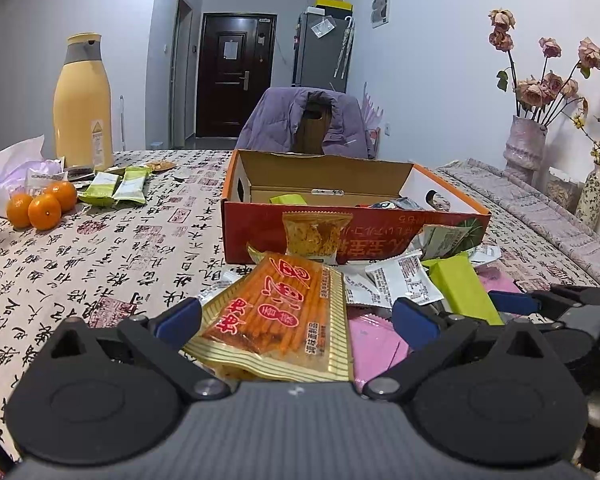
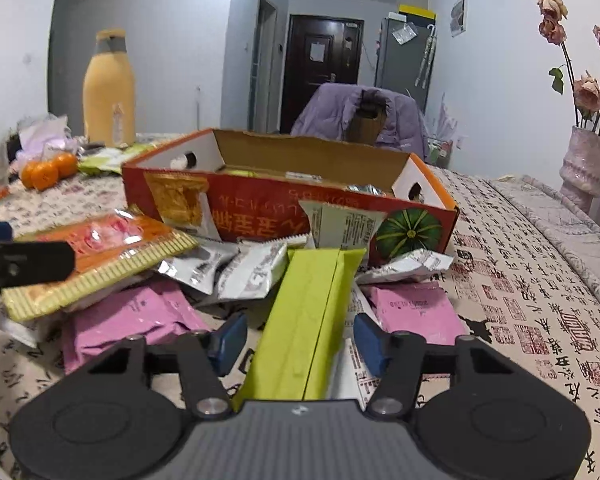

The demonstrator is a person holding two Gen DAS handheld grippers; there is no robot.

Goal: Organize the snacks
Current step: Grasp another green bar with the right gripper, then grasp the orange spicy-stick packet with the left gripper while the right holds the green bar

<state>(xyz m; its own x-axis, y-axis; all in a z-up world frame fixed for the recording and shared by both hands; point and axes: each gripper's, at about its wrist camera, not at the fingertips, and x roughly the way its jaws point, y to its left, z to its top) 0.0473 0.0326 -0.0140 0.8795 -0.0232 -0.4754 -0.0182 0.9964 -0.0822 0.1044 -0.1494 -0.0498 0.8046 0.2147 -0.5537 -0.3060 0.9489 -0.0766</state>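
A pile of snack packets lies on the patterned tablecloth in front of an open red cardboard box (image 1: pixel 352 236) that holds a few packets. My left gripper (image 1: pixel 296 320) is open around an orange and gold packet (image 1: pixel 284 316) lying between its fingers. My right gripper (image 2: pixel 300 340) is open around a long green packet (image 2: pixel 308 320); neither pad touches it. Pink packets (image 2: pixel 140 316), white packets (image 2: pixel 252 268) and a small orange packet (image 2: pixel 176 200) leaning on the box (image 2: pixel 260 216) lie around. The right gripper's fingers (image 1: pixel 512 302) show in the left wrist view, right of the green packet (image 1: pixel 464 292).
Three oranges (image 1: pixel 40 204), two green packets (image 1: pixel 116 188), a tall yellow jug (image 1: pixel 83 104) and tissue paper stand at the far left. A chair draped with a purple jacket (image 1: pixel 308 124) stands behind the table. Vases with dried flowers (image 1: pixel 524 144) stand at the right.
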